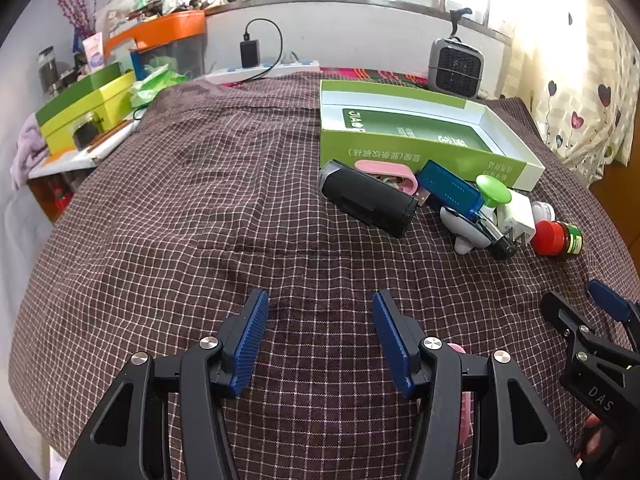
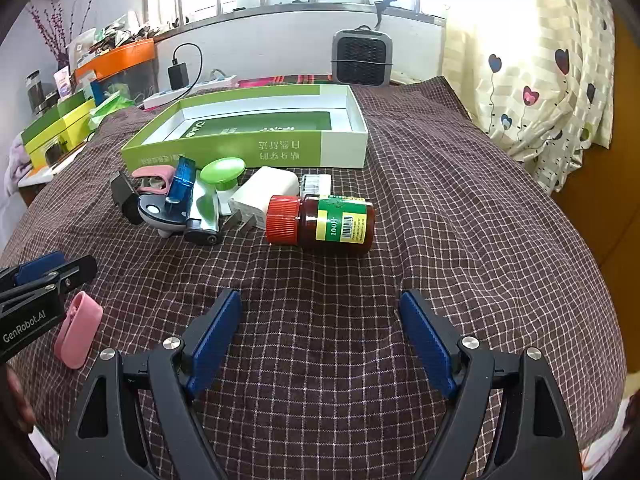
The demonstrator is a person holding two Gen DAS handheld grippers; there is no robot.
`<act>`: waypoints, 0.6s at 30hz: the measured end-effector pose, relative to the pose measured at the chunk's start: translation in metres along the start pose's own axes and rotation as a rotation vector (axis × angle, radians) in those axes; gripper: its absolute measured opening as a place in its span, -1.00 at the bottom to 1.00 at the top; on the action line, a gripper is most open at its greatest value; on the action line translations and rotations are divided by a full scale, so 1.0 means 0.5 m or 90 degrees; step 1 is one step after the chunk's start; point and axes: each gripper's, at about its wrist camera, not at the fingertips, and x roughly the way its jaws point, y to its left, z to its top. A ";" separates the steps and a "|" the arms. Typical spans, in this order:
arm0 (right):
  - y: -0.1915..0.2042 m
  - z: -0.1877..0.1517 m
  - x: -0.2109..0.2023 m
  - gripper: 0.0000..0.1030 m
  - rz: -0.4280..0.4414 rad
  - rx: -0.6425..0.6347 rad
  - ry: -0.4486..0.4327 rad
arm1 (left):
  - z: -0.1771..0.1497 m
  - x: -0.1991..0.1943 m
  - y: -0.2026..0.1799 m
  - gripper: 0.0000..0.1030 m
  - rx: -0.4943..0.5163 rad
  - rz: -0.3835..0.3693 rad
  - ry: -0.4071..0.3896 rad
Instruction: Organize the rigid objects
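Both tools open, bottle (image 2: 322,220) lying, box (image 2: 256,152) seemingly empty

Bare checked cloth (image 2: 320,320) lies open ahead of both grippers. Beyond it a heap blocks the near wall of the green box (image 2: 224,152): brown bottle (image 2: 336,220) on its side, white block (image 2: 268,192), black case (image 1: 368,200)

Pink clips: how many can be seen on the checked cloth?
2. One pink clip lies in the pile before the green box; the other lies apart, beside the left gripper. More may be hidden.
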 end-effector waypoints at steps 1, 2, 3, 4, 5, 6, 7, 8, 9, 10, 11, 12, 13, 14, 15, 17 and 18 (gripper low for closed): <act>0.000 0.000 0.000 0.58 0.000 0.000 0.000 | 0.001 0.001 0.000 0.03 0.001 0.000 0.001; 0.000 0.000 0.000 0.58 0.000 0.000 0.000 | 0.002 0.001 -0.001 0.03 0.000 0.001 0.001; 0.000 0.000 0.000 0.58 0.000 0.000 0.000 | 0.003 0.001 0.000 0.03 0.000 0.001 0.001; 0.000 0.000 0.000 0.58 0.000 0.000 0.000 | 0.003 0.001 0.000 0.03 0.000 0.001 0.001; 0.000 0.001 0.000 0.58 0.000 0.000 0.000 | 0.003 0.002 0.000 0.04 0.000 0.001 0.001; 0.000 0.001 0.000 0.58 0.000 0.000 0.000 | 0.003 0.002 0.000 0.04 0.000 0.001 0.001; 0.000 0.001 0.000 0.58 0.000 0.000 0.000 | 0.003 0.002 0.000 0.04 0.000 0.001 0.001; 0.001 0.001 0.000 0.58 0.000 -0.001 0.000 | 0.003 0.002 0.000 0.04 0.000 0.001 0.001; 0.000 0.001 0.000 0.58 0.001 -0.001 0.000 | 0.003 0.002 0.000 0.04 0.000 0.001 0.001; 0.001 0.001 0.000 0.58 0.001 -0.001 0.000 | 0.003 0.002 -0.001 0.04 0.000 0.001 0.001; 0.001 0.001 0.000 0.58 0.001 -0.001 0.000 | 0.003 0.001 0.000 0.04 0.000 0.001 0.001; 0.000 0.001 0.000 0.58 0.001 -0.001 0.000 | 0.003 0.002 0.000 0.04 0.000 0.001 0.001; 0.000 0.001 0.000 0.58 0.001 -0.001 0.000 | 0.003 0.002 -0.001 0.04 0.000 0.001 0.001; 0.000 0.001 0.000 0.58 0.001 -0.001 0.000 | 0.003 0.002 -0.001 0.04 -0.001 0.001 0.001; 0.000 0.000 0.000 0.58 0.001 -0.001 0.000 | 0.003 0.002 -0.001 0.04 -0.001 0.001 0.001; 0.000 0.000 0.000 0.58 0.001 -0.001 0.000 | 0.002 0.002 -0.001 0.04 -0.001 0.002 0.001; 0.000 0.000 0.000 0.58 0.001 -0.001 0.000 | 0.002 0.002 -0.002 0.04 -0.001 0.002 0.001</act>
